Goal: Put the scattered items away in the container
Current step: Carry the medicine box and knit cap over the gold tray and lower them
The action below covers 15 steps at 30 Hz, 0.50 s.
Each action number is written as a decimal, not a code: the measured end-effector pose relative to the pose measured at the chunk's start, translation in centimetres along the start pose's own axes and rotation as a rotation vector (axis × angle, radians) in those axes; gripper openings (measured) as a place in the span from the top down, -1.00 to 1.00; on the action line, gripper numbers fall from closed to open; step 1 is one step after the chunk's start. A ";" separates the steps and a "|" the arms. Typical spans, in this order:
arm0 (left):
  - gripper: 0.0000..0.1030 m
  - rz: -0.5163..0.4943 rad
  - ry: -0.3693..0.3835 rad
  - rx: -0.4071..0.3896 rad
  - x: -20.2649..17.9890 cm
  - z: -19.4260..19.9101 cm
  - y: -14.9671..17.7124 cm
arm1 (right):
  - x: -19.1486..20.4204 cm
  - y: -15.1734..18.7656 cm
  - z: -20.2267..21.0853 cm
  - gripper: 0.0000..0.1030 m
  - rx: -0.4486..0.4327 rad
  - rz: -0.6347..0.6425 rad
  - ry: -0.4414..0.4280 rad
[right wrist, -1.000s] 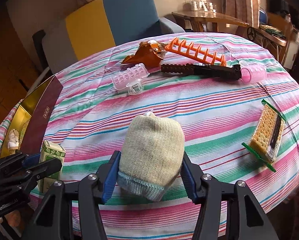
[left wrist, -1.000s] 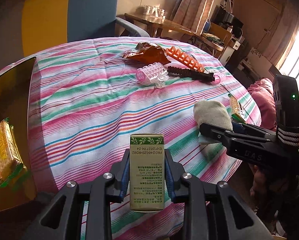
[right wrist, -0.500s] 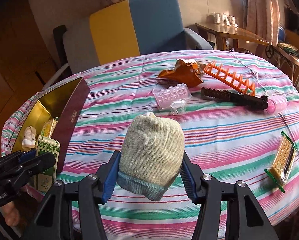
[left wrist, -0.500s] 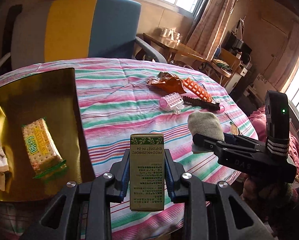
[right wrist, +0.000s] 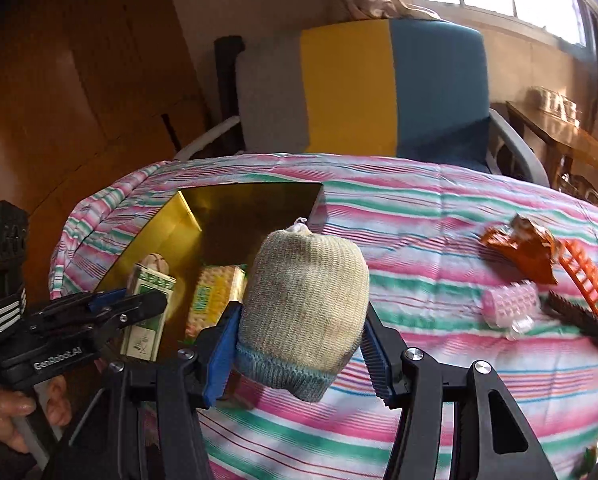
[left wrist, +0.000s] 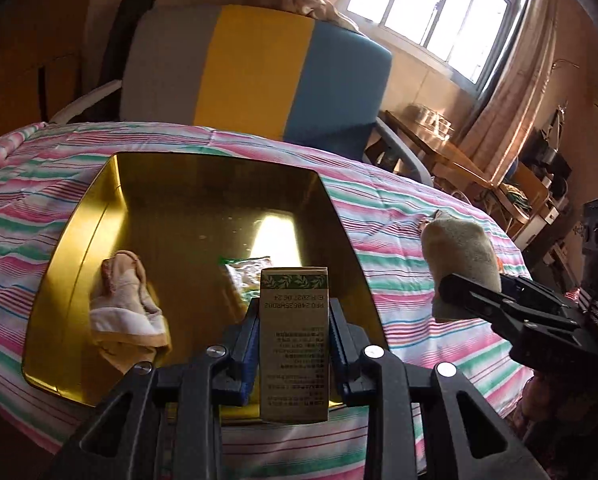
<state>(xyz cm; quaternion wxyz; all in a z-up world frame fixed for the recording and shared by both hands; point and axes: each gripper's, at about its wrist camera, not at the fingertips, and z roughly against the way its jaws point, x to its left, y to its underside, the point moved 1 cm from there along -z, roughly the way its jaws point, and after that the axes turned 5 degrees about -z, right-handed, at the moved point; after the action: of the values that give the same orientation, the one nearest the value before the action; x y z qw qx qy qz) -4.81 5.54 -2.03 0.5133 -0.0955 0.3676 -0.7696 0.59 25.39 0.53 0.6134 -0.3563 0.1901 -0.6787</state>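
My left gripper (left wrist: 294,316) is shut on a small green-and-cream carton (left wrist: 294,344) and holds it over the near edge of the gold box (left wrist: 203,200). In the box lie a pale cloth item (left wrist: 127,300) and a cracker packet (left wrist: 247,272). My right gripper (right wrist: 299,344) is shut on a beige knitted sock ball (right wrist: 305,304), held above the striped tablecloth just right of the box (right wrist: 251,204). The left gripper (right wrist: 139,308) with the carton (right wrist: 147,308) shows in the right wrist view, and the right gripper (left wrist: 471,300) with the sock ball (left wrist: 459,252) in the left wrist view.
On the cloth at the right lie an orange wrapper (right wrist: 527,248), an orange comb (right wrist: 587,276), a pink hair roller (right wrist: 511,304) and a dark brush (right wrist: 579,316). A grey, yellow and blue armchair (right wrist: 359,88) stands behind the table. A wooden side table (left wrist: 459,160) stands at the far right.
Both grippers have swung left toward the gold box with their loads. The left gripper now holds the carton over the box; the sock ball is beside the box's right wall.
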 end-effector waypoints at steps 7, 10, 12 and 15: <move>0.42 0.087 -0.019 0.058 3.8 -2.5 -0.4 | 4.8 -2.9 -4.6 -0.11 0.033 0.108 -0.066; 0.42 0.098 -0.017 0.074 4.5 -3.4 -0.5 | 5.8 -3.8 -7.2 -0.11 0.078 0.130 -0.076; 0.42 0.113 -0.025 0.096 5.1 -4.3 -0.5 | 6.2 -4.2 -8.8 -0.11 0.110 0.142 -0.087; 0.42 0.141 -0.041 0.130 6.2 -5.4 -0.2 | 6.8 -4.4 -11.1 -0.12 0.157 0.166 -0.079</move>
<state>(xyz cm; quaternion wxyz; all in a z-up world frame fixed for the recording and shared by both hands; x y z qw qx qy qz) -10.64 2.79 -7.14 0.5788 -0.0514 0.3121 -0.7516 -10.43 17.57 -2.21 0.7006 -0.3163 0.1409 -0.6239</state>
